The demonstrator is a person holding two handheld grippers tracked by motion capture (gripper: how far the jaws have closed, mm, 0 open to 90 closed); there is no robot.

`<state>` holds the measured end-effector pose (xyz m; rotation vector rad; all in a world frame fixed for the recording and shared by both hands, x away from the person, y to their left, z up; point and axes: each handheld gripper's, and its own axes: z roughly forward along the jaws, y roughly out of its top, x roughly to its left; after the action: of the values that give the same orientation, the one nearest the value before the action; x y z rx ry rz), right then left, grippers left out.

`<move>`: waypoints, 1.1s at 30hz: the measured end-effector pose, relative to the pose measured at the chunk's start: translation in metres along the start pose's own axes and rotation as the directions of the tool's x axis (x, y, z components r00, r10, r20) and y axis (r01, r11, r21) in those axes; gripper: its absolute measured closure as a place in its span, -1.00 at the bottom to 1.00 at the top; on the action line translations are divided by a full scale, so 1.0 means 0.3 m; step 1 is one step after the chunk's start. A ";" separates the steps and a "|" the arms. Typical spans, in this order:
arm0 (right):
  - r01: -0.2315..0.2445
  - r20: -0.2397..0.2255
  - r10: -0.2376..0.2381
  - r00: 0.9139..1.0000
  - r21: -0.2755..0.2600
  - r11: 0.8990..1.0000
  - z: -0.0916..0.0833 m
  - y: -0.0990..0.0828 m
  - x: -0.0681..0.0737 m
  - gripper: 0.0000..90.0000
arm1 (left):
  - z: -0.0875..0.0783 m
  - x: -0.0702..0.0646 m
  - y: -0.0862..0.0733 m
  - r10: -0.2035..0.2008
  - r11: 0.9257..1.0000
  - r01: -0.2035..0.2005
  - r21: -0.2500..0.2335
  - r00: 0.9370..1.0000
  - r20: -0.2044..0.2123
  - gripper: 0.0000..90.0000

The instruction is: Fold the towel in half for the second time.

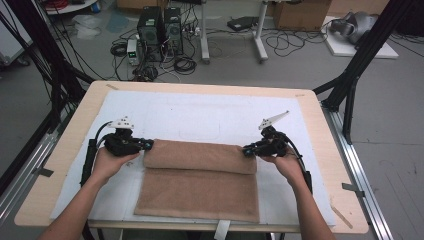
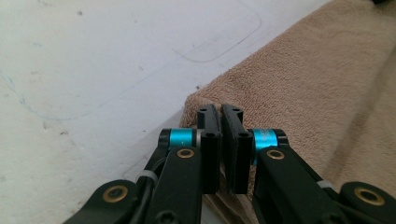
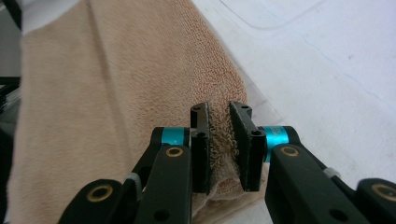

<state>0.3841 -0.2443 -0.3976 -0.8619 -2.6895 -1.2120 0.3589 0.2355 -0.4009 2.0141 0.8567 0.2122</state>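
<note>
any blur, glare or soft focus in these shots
High view: even light, slightly soft, no glare on the folded tan terry towel. Left gripper view: towel sharp, white mat washed out. Right gripper view: pile crisp near the jaws, far towel softer.

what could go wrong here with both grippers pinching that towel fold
The left gripper bites only the corner edge of the brown towel, so the cloth could slip out when lifted. The right gripper has a thicker bunch between its jaws, so the two ends may rise unevenly and skew the fold. Pulling might also drag the white mat.
</note>
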 end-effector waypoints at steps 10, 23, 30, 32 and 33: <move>0.103 -0.016 -0.104 0.994 -0.069 0.992 -0.092 -0.009 0.135 0.75 | -0.131 -0.111 -0.048 0.060 0.992 -0.059 -0.113 0.998 0.007 0.92; 0.244 -0.126 -0.251 0.960 -0.068 0.967 -0.120 -0.158 0.329 0.76 | -0.258 -0.292 -0.261 0.119 0.988 -0.113 -0.101 0.991 0.056 0.90; 0.230 -0.141 -0.243 0.960 -0.104 0.968 -0.131 -0.172 0.314 0.39 | -0.274 -0.307 -0.231 0.129 0.988 -0.122 -0.098 0.989 0.069 0.35; 0.225 -0.089 -0.234 0.968 -0.097 0.969 -0.128 -0.157 0.289 0.35 | -0.250 -0.296 -0.208 0.139 0.987 -0.133 -0.091 0.989 0.059 0.35; 0.219 -0.057 -0.225 0.973 -0.091 0.971 -0.123 -0.149 0.273 0.30 | -0.234 -0.289 -0.197 0.142 0.987 -0.137 -0.088 0.989 0.046 0.34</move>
<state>0.2863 -0.2562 -0.3793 -0.5274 -2.7568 -1.3792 0.2335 0.2479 -0.3930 1.9923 0.6634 0.2692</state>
